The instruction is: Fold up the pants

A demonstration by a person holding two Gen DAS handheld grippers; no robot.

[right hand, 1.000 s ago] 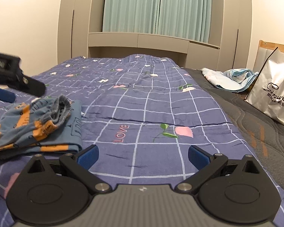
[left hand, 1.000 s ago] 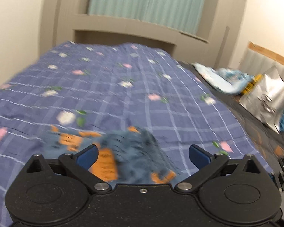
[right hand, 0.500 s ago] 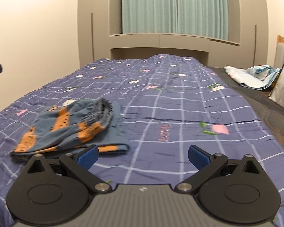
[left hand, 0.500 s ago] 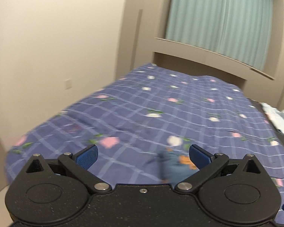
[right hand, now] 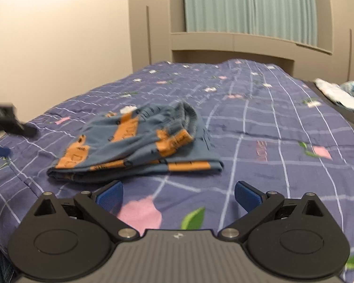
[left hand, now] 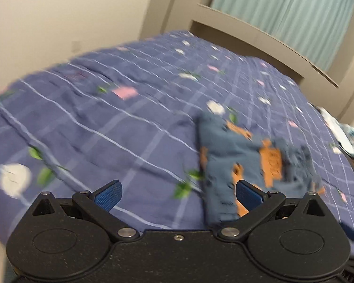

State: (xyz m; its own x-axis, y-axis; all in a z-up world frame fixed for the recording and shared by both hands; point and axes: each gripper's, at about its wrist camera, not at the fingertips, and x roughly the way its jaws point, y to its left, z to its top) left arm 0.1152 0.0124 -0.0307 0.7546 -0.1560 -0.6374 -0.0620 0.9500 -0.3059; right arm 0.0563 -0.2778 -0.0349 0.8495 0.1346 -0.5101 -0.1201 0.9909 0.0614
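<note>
The folded pants (right hand: 139, 146) lie on the bed (right hand: 259, 122), ahead-left of the right gripper (right hand: 178, 194) and ahead-right of the nearer left gripper (left hand: 177, 194), both jaws spread, empty.

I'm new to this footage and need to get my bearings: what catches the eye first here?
The blue pants with orange patches, lying in a folded bundle on the purple checked bedspread. Both claws, left and right, are open and empty. Pale green curtains fill the far wall.
</note>
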